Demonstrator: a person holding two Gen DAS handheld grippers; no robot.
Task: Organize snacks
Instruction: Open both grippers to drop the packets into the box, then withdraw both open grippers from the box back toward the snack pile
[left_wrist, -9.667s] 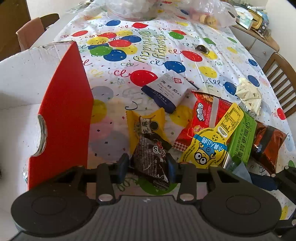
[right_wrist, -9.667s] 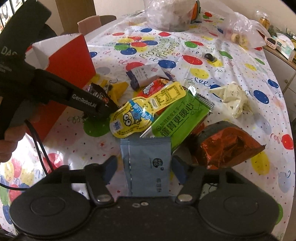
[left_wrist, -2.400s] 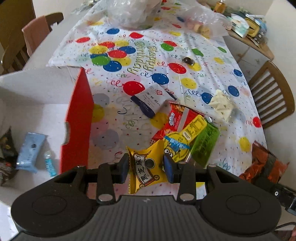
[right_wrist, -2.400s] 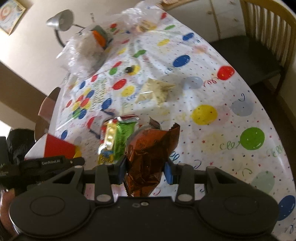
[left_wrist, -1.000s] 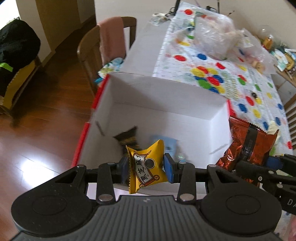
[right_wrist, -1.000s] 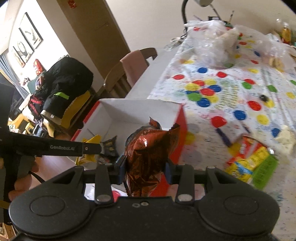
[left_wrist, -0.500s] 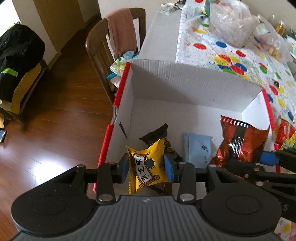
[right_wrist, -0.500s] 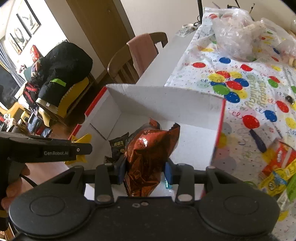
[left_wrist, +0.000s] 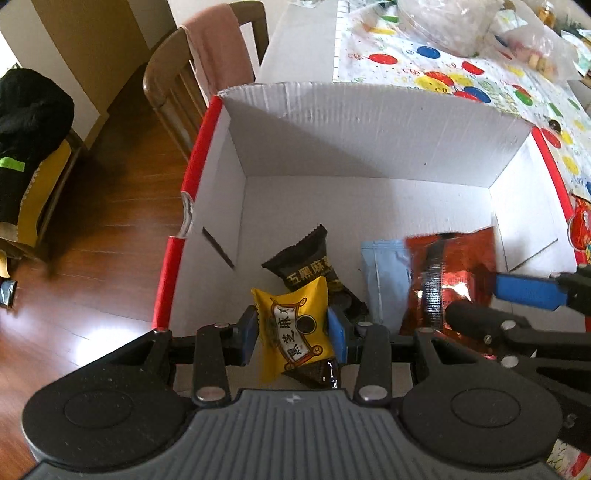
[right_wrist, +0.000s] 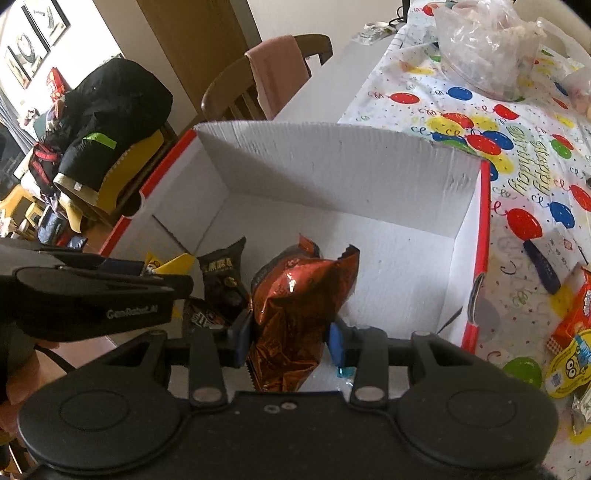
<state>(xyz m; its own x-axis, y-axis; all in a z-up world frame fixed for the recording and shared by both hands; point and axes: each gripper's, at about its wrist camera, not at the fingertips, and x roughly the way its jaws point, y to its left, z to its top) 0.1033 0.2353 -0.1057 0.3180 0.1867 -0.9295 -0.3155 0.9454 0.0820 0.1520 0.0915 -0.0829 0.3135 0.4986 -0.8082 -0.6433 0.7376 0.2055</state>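
A white cardboard box with red outer walls stands open at the table's edge; it also shows in the right wrist view. My left gripper is shut on a yellow snack packet and holds it over the box's near left side. My right gripper is shut on a copper-brown foil bag, held inside the box mouth; the bag also shows in the left wrist view. On the box floor lie a black packet and a pale blue packet.
Loose snacks lie on the balloon-print tablecloth right of the box: a red packet, a yellow minion pouch and a white-and-navy packet. A clear plastic bag sits at the far end. A wooden chair with a pink cloth stands left of the table.
Both grippers have moved closer and lower over the box with their packets still gripped. The copper-brown bag now sits lower, over the pale blue packet.
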